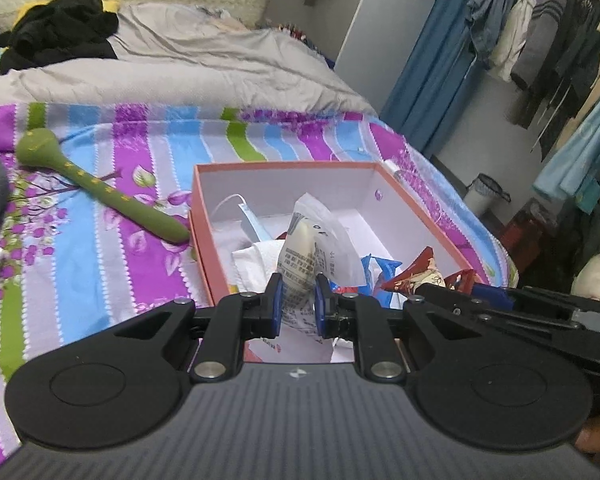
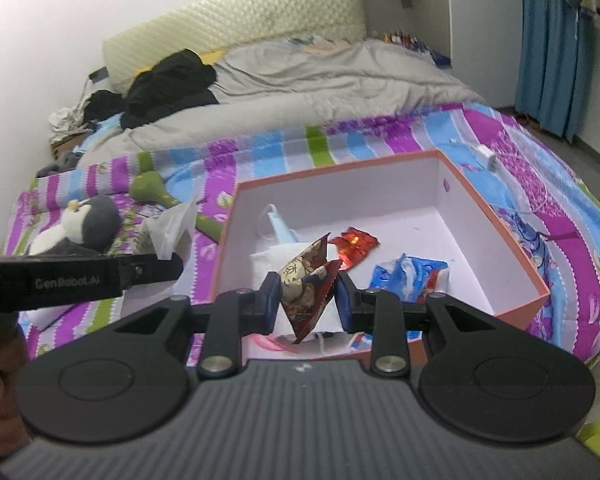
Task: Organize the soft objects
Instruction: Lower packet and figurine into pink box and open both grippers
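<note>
Both claws hang over the open pink box (image 1: 420, 216) on the bed — the left claw (image 1: 298, 294) clenched on a clear printed packet (image 1: 304, 248), the right claw (image 2: 306, 294) clamping a red patterned pouch (image 2: 310, 284).
</note>
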`<action>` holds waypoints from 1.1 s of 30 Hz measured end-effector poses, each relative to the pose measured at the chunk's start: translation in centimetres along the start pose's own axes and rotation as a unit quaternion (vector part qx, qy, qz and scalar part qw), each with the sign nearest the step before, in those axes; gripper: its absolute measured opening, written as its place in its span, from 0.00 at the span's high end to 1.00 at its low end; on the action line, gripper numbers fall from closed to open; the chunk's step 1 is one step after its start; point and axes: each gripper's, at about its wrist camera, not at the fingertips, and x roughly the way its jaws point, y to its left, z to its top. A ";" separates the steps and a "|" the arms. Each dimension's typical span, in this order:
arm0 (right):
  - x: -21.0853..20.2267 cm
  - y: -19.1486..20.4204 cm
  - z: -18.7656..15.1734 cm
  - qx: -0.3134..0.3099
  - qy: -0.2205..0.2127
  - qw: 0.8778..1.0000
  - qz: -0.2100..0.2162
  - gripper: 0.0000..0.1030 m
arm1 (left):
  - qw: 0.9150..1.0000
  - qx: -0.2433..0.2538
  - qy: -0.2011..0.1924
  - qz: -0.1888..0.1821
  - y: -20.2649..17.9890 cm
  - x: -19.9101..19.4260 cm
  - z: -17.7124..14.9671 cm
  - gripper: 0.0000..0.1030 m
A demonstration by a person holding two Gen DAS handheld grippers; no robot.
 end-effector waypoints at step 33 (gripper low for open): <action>12.2 -7.2 2.1 0.064 0.096 0.993 -0.025 0.58 | 0.995 0.034 0.089 0.014 -0.1 15.7 5.7 0.48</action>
